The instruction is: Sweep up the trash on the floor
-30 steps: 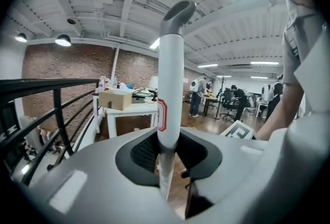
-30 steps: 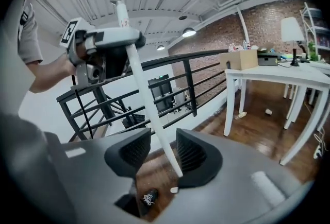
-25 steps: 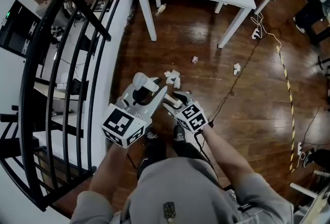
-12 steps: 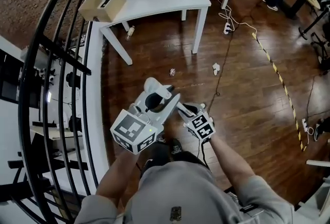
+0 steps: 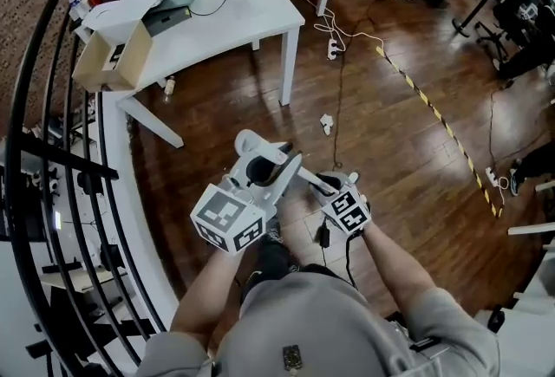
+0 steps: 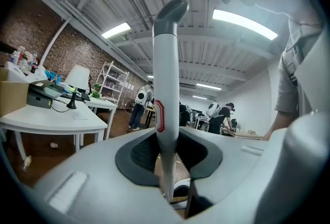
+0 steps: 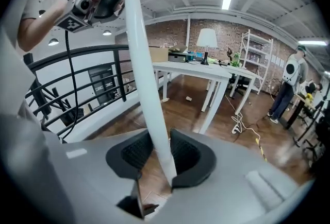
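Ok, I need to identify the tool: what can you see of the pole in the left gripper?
The pole is pale grey, smooth and plastic-looking, with a bent, hook-like top and a red angular mark partway up. It stands upright through the left gripper, whose pads clamp it on both sides. Its lower end is hidden.

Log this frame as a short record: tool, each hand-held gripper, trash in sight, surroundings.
tool: white long handle with a hooked top and a red mark; sweeping end not in view
left: left hand-held gripper shut on the handle near its top
right: right hand-held gripper has just been closing its jaws, which grip what looks like the same handle lower down
trash: white crumpled scrap on the wooden floor, ahead of both grippers
surroundings: white table with a cardboard box at its corner
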{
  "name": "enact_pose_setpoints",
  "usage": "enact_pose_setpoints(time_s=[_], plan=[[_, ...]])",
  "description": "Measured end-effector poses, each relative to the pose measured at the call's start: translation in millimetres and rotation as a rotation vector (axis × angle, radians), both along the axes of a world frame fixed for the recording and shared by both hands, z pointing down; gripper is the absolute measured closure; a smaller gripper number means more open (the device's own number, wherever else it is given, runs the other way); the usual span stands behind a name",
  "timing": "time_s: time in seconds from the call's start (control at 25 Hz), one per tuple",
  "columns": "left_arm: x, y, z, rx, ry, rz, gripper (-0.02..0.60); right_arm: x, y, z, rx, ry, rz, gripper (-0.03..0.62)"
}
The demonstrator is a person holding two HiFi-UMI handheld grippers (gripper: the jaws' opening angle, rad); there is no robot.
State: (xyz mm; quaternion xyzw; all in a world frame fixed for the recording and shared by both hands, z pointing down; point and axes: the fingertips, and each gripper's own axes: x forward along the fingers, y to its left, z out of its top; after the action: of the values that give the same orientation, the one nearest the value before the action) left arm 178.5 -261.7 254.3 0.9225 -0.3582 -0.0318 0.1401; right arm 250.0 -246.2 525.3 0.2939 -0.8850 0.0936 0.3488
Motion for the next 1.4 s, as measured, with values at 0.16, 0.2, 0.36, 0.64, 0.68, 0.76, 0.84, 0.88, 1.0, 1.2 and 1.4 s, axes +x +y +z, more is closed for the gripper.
enact_pose_setpoints(time_s=[0.16, 0.2, 0.36, 0.64, 0.68, 0.76, 0.84, 0.88, 1.0, 1.2, 1.4], plan=[[-17.2, -50.6, -1.1, -0.007, 0.043, 0.026, 0.497, -8.5, -44.8, -3.8, 0.021, 0.060, 0.006, 0.499], [-21.4, -61.4, -3.3, 0.001, 0.052, 0.032, 0.499, -12.3, -55.8, -5.4, 0.029, 0.070, 0.007, 0.500], [-29.2, -103.3, -14.9, 0.038, 0.072, 0.035, 0.499, -20.1, -105.5, -11.9, 0.055, 0.100, 0.030, 0.502], [-27.2, -157.9, -1.5, 0.054, 0.092, -0.040, 0.499, -10.0, -172.5, -2.8, 0.064, 0.149, -0.026, 0.502], [-29.5, -166.1, 5.8, 0.045, 0.096, -0.062, 0.499, -9.1, -182.2, 3.7, 0.061, 0.156, -0.041, 0.500], [-31.9, -183.1, 23.4, 0.023, 0.097, -0.106, 0.499, -6.7, -201.9, 19.8, 0.054, 0.167, -0.081, 0.500], [-30.7, -202.5, 43.2, 0.001, 0.098, -0.160, 0.500, -2.5, -224.5, 37.5, 0.054, 0.174, -0.136, 0.500], [-28.9, -213.4, 53.4, -0.011, 0.099, -0.191, 0.500, 0.3, -237.0, 46.7, 0.054, 0.174, -0.165, 0.500], [-15.1, -247.0, 83.6, -0.052, 0.096, -0.292, 0.500, 13.5, -273.9, 74.9, 0.043, 0.162, -0.264, 0.500], [12.9, -290.7, 131.9, -0.125, 0.073, -0.480, 0.500, 35.9, -320.3, 123.7, -0.006, 0.117, -0.473, 0.497], [28.8, -322.0, 184.8, -0.131, 0.070, -0.571, 0.499, 49.6, -355.1, 176.0, -0.030, 0.071, -0.573, 0.496]])
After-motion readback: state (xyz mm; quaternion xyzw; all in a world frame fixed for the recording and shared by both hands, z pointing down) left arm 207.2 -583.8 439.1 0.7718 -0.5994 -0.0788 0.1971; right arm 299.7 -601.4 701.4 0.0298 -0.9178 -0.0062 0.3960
